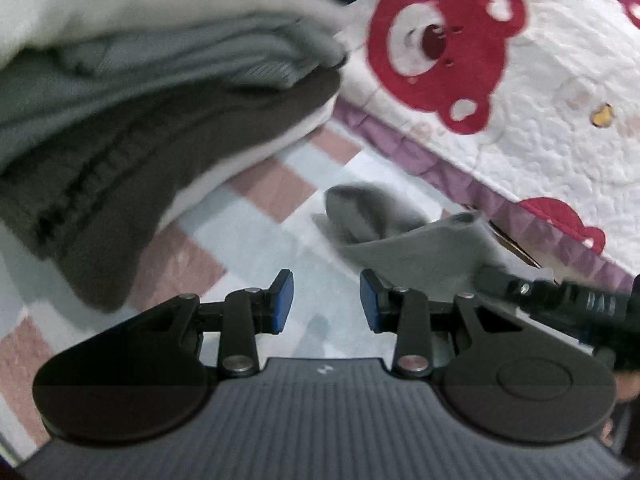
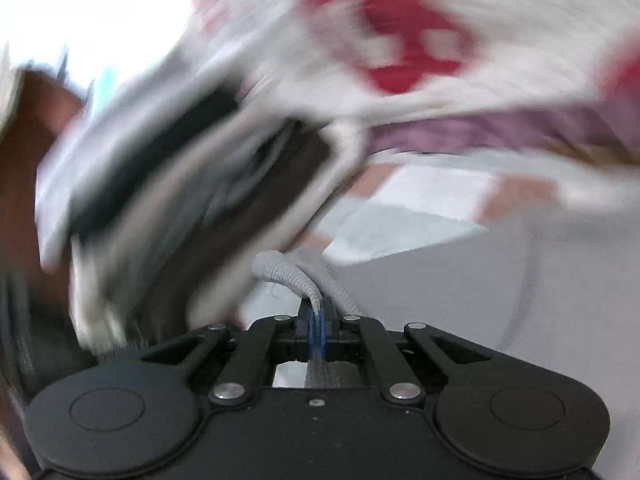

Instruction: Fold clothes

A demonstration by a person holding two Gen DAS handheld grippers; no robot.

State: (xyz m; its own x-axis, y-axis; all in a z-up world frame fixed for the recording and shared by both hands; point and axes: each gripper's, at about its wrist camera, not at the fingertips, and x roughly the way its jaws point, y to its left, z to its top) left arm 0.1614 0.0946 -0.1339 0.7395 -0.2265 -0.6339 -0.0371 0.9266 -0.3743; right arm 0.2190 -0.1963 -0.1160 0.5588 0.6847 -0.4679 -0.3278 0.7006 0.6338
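Observation:
A grey sock lies crumpled on the checked sheet, just ahead of my left gripper. That gripper is open, with only sheet showing between its blue pads. The sock's right end lifts toward the black frame of the other tool. In the right wrist view my right gripper is shut on the sock's ribbed grey cuff, which curls out over the fingers. A stack of folded clothes, white, grey and brown, sits at the left.
A white quilt with red bear prints and a purple frilled border runs across the back and right. The right wrist view is badly blurred; the folded stack shows at its left, the pink-and-white checked sheet beyond.

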